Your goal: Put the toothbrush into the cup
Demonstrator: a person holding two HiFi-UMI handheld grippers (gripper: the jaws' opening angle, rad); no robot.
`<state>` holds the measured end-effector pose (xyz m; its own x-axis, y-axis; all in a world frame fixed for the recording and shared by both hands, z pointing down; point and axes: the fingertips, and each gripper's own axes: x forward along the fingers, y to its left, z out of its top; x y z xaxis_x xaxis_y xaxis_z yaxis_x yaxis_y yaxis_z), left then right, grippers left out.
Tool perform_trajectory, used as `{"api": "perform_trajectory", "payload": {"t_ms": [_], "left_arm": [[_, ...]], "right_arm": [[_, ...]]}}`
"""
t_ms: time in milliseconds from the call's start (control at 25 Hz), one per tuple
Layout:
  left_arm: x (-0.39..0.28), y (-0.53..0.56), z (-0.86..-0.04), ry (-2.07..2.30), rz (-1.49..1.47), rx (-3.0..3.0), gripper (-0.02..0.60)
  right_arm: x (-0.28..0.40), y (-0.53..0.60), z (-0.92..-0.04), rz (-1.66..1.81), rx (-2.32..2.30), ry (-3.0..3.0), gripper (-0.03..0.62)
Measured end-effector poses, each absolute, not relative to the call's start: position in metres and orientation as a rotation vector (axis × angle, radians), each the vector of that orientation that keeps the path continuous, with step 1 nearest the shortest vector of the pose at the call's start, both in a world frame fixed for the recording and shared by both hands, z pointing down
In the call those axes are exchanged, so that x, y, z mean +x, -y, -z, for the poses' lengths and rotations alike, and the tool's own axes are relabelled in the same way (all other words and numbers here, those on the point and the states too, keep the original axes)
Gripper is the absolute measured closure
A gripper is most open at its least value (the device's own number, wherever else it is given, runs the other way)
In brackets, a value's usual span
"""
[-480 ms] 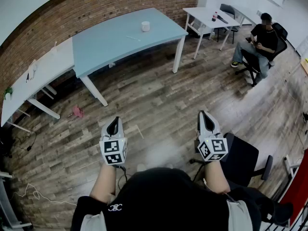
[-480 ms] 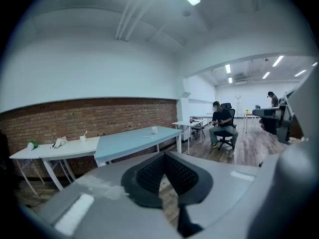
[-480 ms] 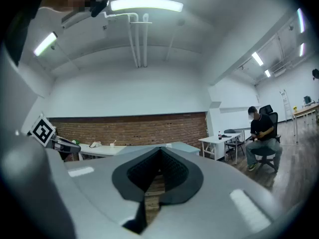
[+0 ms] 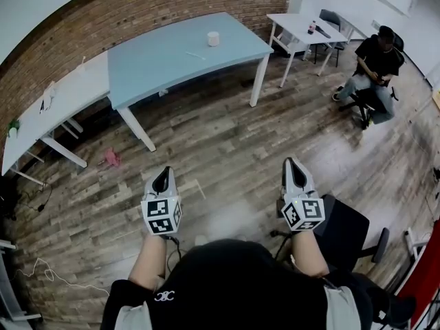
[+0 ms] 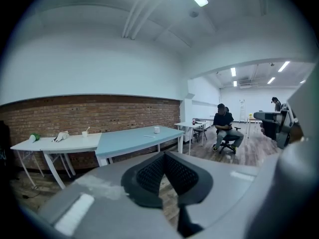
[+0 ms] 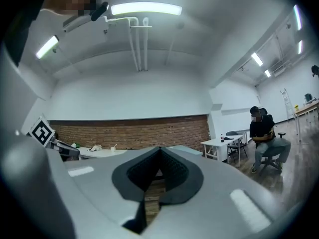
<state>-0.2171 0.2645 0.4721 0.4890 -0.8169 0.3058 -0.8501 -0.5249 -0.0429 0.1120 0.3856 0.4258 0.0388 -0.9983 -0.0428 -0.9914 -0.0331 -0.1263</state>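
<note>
A white cup [image 4: 213, 38] stands on the far side of the light blue table [image 4: 158, 64], with a thin white toothbrush [image 4: 194, 56] lying just in front of it. In the left gripper view the cup [image 5: 156, 130] and toothbrush [image 5: 148, 136] are small and distant on that table. My left gripper [image 4: 162, 181] and right gripper [image 4: 293, 172] hover over the wooden floor, well short of the table. Both are shut and hold nothing. The left gripper [image 5: 164, 156] points towards the table. The right gripper [image 6: 159, 151] points level at the brick wall.
A white table [image 4: 55, 108] with small items adjoins the blue one on the left. Another white table [image 4: 302, 26] stands at the far right, near a seated person [image 4: 371, 67]. A black chair [image 4: 344, 232] is beside my right arm. Something pink [image 4: 110, 159] lies on the floor.
The head view has shifted slightly, so the tables and the seated person appear a little further right. Both grippers keep their places and stay shut.
</note>
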Motion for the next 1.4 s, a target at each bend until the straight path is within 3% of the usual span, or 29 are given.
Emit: {"api": "perform_trajectory", "payload": {"t_ms": [1160,1400], "left_arm": [[-0.286,-0.211,-0.494,1.315,-0.41,2.666,0.558],[-0.289,-0.197,-0.493,1.296,-0.422,2.704,0.554]], "right_arm": [[0.016,-0.361,-0.44,-0.002,-2.29,-2.12,0.588],[0.031,-0.365,-0.454,0.093,-2.319,-2.009,0.586]]}}
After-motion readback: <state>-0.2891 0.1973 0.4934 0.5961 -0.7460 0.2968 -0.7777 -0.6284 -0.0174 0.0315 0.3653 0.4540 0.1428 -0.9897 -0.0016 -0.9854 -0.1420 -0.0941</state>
